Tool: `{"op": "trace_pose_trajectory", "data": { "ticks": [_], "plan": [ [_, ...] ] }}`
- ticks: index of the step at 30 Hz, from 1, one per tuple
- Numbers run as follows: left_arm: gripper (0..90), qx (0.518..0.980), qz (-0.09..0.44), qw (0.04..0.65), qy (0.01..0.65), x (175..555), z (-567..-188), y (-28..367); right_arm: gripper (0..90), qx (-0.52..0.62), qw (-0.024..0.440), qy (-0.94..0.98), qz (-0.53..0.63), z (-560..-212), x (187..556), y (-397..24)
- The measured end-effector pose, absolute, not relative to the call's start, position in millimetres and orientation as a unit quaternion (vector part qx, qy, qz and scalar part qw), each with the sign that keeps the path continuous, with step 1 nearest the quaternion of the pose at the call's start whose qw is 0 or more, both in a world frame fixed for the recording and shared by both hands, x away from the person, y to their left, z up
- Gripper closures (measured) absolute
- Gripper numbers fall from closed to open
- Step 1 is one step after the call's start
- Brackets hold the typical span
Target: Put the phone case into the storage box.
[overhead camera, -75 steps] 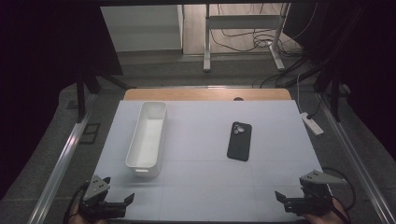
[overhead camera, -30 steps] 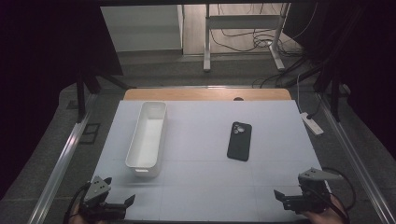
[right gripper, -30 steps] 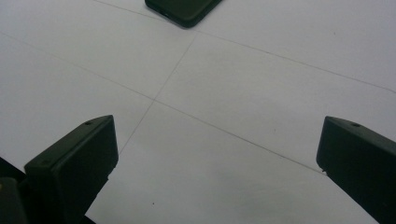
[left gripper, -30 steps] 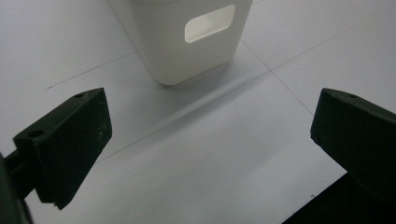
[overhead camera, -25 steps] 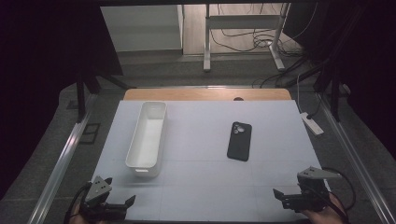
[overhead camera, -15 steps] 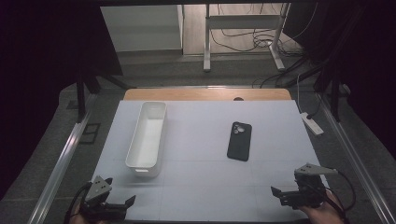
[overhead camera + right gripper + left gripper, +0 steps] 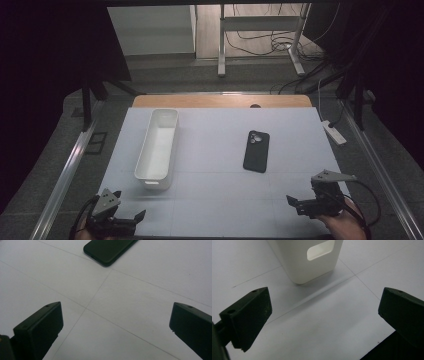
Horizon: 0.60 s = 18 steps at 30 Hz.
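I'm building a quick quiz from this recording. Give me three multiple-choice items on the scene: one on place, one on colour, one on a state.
1. Where does the phone lie relative to the white bin in the high view?
A. inside it
B. to its right, apart
C. on top of it

2. What colour is the phone?
A. black
B. red
C. white

3. How do the jaws of the right hand-held gripper stand?
A. shut on the phone
B. shut on nothing
C. open, holding nothing

Answers: 1 B, bare mat lies between the two; 2 A, its back shows black in both views; 3 C, the right gripper view shows the jaws wide apart over the mat.
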<state>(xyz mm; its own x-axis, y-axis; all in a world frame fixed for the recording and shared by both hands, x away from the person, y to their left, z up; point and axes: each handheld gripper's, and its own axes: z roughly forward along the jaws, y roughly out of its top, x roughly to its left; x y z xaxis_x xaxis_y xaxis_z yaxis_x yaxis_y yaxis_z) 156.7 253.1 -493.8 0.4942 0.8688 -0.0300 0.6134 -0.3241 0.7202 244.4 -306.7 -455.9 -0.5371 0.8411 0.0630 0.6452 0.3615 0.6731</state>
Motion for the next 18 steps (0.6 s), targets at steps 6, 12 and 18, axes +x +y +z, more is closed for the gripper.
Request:
{"op": "trace_pose_trajectory", "data": {
  "ticks": [6, 12, 18],
  "plan": [
    [0.0, 0.792, 0.185, 0.346, 0.468, 156.7, -493.7, 253.5, 0.0, 0.456, 0.146, 0.813, 0.33, -453.9, 251.7, -304.9],
    [0.0, 0.792, 0.184, 0.347, 0.468, 156.8, -493.8, 253.6, 0.0, 0.454, 0.146, 0.816, 0.326, -453.1, 258.7, -302.4],
    [0.0, 0.794, 0.184, 0.345, 0.465, 156.7, -493.8, 253.0, 0.0, 0.449, 0.146, 0.819, 0.325, -452.6, 264.8, -299.7]
  ]
}}
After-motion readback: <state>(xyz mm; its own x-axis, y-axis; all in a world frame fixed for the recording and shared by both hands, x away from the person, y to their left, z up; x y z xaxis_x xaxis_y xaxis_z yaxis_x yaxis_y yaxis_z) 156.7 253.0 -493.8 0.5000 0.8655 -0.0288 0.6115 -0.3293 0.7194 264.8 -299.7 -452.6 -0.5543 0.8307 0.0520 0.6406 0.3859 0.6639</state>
